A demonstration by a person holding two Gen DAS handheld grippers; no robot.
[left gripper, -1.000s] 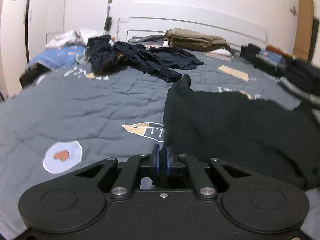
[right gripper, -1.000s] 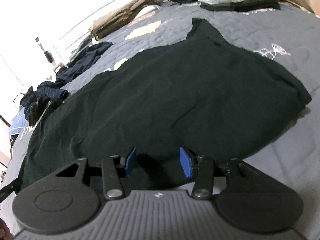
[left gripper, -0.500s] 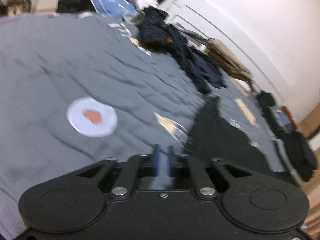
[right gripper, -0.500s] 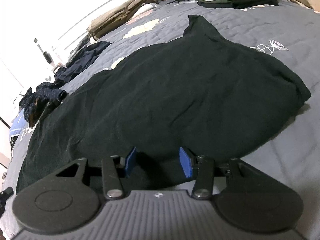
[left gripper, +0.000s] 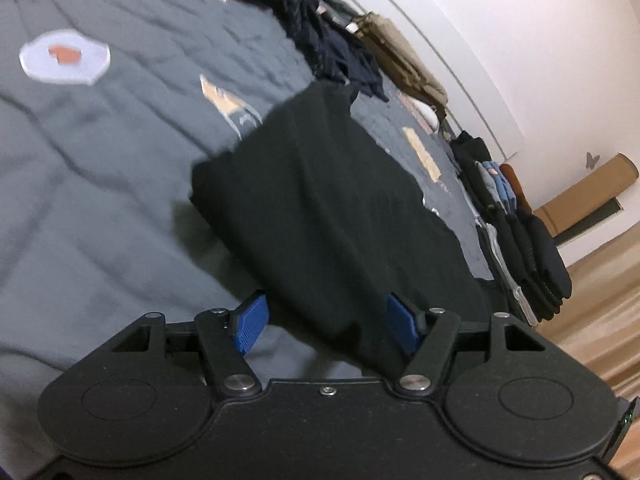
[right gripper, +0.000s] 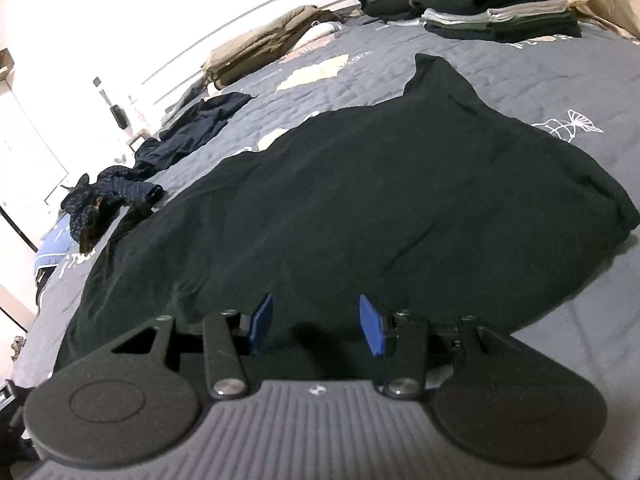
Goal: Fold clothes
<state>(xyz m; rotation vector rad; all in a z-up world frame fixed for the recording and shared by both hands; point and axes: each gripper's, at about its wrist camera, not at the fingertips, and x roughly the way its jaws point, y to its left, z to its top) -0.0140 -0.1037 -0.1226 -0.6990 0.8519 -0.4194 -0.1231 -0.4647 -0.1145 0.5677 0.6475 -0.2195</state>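
On the grey quilted bedspread [right gripper: 500, 60] we have one black garment [right gripper: 360, 200] spread wide, its left edge looking doubled over into a straight thick fold in the left wrist view. Left gripper [left gripper: 326, 322]: jaws wide apart, straddling the near edge of the garment [left gripper: 340, 208], gripping nothing. Right gripper [right gripper: 316, 326]: jaws likewise parted, poised over the near hem, nothing between the pads.

Step in hand, as we judge it: mid-fold on this garment, between grasps; the right side lies in a loose rounded bulge with a point of cloth sticking up at the far end. Next move probably calls for pinching an edge cleanly through one layer set and carrying it across without dragging the folded side.

Count: two grippers; one garment in work; two stacks of folded clothes [right gripper: 496, 8] far right, as far as we can separate them; a tan folded pile [right gripper: 260, 48] at the headboard; loose dark clothes [right gripper: 116, 196] heaped far left, number not resolvable.
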